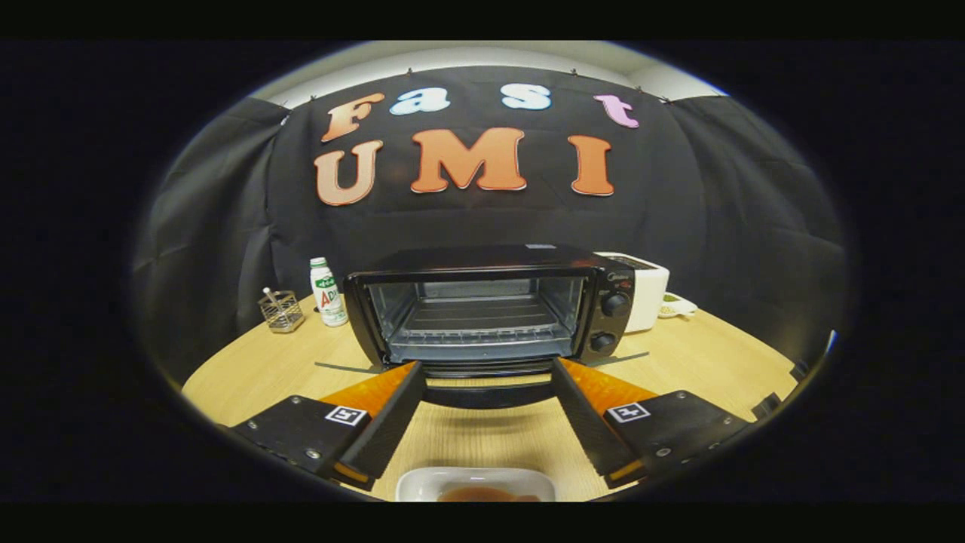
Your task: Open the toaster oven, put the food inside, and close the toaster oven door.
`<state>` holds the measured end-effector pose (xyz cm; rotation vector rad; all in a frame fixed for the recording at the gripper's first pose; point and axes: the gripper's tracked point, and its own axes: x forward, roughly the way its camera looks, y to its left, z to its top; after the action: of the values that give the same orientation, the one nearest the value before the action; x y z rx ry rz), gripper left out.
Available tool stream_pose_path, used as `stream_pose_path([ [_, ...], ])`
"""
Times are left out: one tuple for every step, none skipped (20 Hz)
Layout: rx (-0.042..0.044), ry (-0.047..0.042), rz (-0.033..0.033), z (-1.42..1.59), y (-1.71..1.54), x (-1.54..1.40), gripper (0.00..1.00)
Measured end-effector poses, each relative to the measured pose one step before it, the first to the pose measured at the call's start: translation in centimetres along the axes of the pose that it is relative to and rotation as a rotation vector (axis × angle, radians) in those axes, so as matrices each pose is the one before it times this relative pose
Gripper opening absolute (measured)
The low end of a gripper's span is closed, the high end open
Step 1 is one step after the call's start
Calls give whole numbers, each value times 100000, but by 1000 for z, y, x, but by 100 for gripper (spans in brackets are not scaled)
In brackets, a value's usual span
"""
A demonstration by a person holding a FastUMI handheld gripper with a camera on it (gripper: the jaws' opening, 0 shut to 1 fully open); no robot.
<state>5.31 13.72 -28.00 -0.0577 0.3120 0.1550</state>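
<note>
A white dish [475,483] of brownish food [486,495] sits nearest, low between the fingers of the released, empty claw [486,366]. Just ahead on the table [716,354], the toaster oven [490,305] stands with its door [488,388] folded down.

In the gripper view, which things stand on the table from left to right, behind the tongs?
Wire basket → white bottle → toaster oven, door open → white appliance → small white dish. The tongs are open, holding nothing.
</note>
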Motion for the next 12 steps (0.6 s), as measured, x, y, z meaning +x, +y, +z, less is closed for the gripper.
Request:
stream_pose_path([
  [-1007,334,-137,-614,-4,-186,100],
  [-98,602,-24,-689,-33,-209,100],
  [706,1319,317,-736,-55,-168,100],
  [759,1384,374,-796,28,-125,99],
  [-106,1058,183,-670,-6,-84,99],
  [-296,912,-222,-595,-57,-119,99],
  [280,1491,56,-612,-66,-21,99],
  [1452,828,373,-445,74,-45,99],
  [1527,1808,689,-574,-101,146,99],
  [1217,1549,569,-510,23,66,99],
  [418,1594,474,-570,-35,115,99],
  [439,370,216,-417,67,-14,99],
])
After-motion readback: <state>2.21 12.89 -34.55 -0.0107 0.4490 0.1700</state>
